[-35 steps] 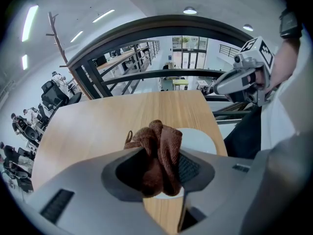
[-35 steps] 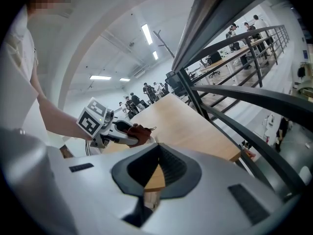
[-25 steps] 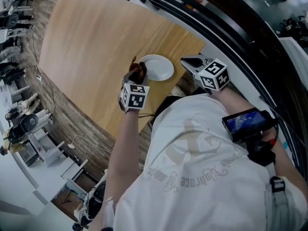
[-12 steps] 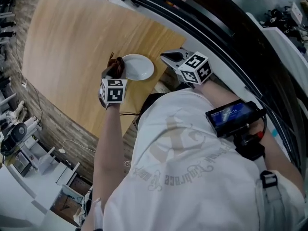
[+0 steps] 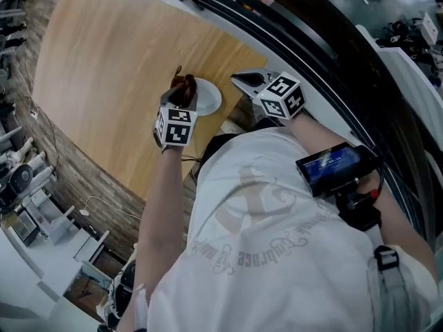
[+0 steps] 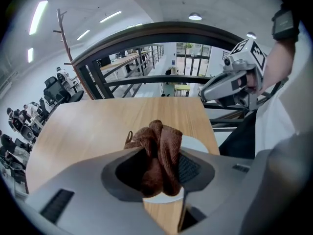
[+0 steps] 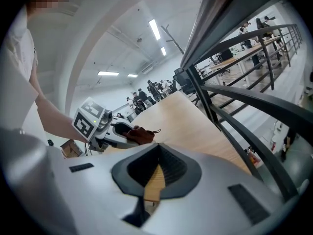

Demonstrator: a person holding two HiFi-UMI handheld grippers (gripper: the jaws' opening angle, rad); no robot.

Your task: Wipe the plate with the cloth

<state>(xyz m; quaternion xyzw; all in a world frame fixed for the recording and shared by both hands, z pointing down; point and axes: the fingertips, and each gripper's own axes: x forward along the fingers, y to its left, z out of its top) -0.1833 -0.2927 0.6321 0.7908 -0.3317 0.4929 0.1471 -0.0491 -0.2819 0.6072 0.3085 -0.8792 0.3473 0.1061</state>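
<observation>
A white plate (image 5: pixel 210 99) lies near the wooden table's (image 5: pixel 104 54) near right corner. My left gripper (image 5: pixel 181 94) is shut on a bunched brown cloth (image 5: pixel 184 85) and holds it over the plate's left part. In the left gripper view the cloth (image 6: pixel 160 151) fills the gap between the jaws (image 6: pixel 159 168), with the plate's rim (image 6: pixel 198 143) showing beneath. My right gripper (image 5: pixel 243 79) hovers shut and empty just right of the plate, past the table's corner. From the right gripper view (image 7: pixel 155 176) the left gripper (image 7: pixel 120 131) and cloth (image 7: pixel 139 135) appear ahead.
Dark metal railings (image 5: pixel 304 40) curve along the table's far and right sides, close to my right gripper. Bare wood (image 5: pixel 90 81) spreads left of the plate. Chairs and equipment (image 5: pixel 21 178) stand on the floor below the table's left edge.
My left gripper has carried the cloth from the plate's left rim rightward onto the plate. The right gripper has stayed beside the plate.
</observation>
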